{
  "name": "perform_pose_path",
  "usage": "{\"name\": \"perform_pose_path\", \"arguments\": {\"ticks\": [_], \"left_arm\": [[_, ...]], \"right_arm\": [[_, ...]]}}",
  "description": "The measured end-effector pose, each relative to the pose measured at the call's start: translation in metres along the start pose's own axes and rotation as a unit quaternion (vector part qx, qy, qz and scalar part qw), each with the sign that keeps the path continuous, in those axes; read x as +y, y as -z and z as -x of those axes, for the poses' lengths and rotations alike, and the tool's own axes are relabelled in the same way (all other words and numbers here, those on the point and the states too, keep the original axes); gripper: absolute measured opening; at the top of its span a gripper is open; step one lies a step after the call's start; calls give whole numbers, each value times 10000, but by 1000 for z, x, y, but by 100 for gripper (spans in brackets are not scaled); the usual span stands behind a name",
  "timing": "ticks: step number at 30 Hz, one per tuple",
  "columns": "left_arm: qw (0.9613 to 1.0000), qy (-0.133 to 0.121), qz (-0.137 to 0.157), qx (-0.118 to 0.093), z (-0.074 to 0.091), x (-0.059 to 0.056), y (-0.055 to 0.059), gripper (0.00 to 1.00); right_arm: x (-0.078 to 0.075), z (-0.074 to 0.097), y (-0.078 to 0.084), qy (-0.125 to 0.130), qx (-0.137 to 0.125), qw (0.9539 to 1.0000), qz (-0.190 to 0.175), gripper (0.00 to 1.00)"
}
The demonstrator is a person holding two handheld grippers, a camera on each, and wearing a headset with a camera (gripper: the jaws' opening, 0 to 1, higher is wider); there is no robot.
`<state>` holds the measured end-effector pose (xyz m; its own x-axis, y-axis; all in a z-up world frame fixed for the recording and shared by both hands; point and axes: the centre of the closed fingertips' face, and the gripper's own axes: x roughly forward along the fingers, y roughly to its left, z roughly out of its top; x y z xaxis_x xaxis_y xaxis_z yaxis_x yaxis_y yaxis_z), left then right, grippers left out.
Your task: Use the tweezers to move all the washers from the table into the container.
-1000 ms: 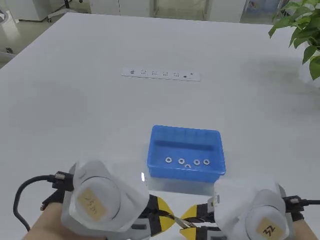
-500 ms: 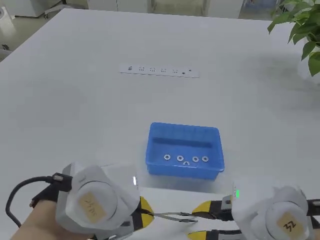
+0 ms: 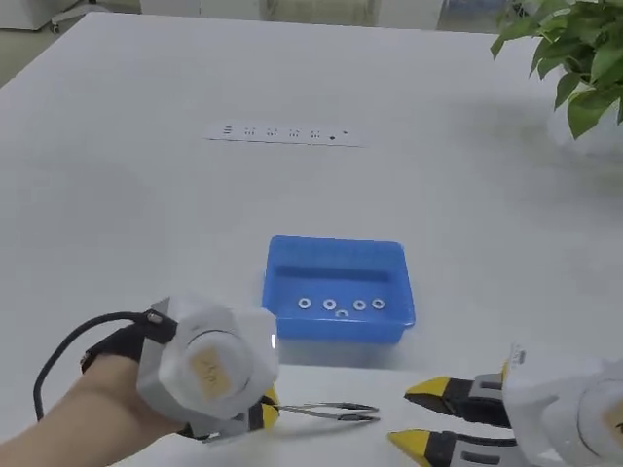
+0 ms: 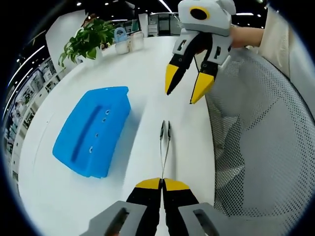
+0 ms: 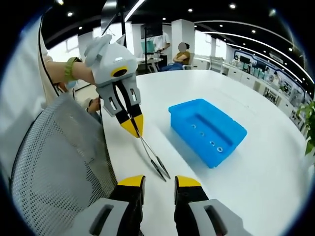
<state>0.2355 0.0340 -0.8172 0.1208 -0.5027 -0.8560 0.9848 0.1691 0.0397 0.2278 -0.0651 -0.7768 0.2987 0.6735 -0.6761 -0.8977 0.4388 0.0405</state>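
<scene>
With the left claw (image 4: 162,183) shut tight, pinching the joined rear end of the tweezers (image 4: 165,142). Holding them about level, low over the counter (image 3: 146,214) or resting on it; cannot tell which. Pointing the tips, slightly parted, toward the right claw (image 3: 404,415).

Holding the right claw spread open, gripping nothing, just beside the tweezer tips and apart from them.

Judging the tweezers as light, thin, springy metal, smooth and liable to swivel in a pinch at the rear. Favouring a hold across the mid-arms, where a squeeze closes the tips.

Counting five washers (image 3: 341,305) lying in a loose row on the floor of the blue container (image 3: 336,329), just beyond the tweezers. Judging the washers as tiny, flat, hard and slippery, apt to flick away; best nipped across the ring's rim. Judging the transfer to be at or near its end.

Noting a white power strip (image 3: 282,133) well beyond the container, and a plant (image 3: 569,49) at the far right edge.
</scene>
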Motion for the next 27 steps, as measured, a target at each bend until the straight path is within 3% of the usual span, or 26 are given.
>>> {"name": "perform_pose_path", "arguments": {"ticks": [8,15,20,27], "left_arm": [[9969,141,-370,673,-9,0,12,0],[9945,262,-412,921,-10,1,11,0],[9898,414,-459,1281,-11,1,11,0],[9817,593,-227,1798,-13,2,12,0]], "right_arm": [[-10,20,6,437,-42,9987,-264,22],[-13,34,10,804,-99,9955,-493,24],[-16,45,6,1106,-227,9916,-629,24],[-28,56,12,1522,-357,9834,-920,25]]}}
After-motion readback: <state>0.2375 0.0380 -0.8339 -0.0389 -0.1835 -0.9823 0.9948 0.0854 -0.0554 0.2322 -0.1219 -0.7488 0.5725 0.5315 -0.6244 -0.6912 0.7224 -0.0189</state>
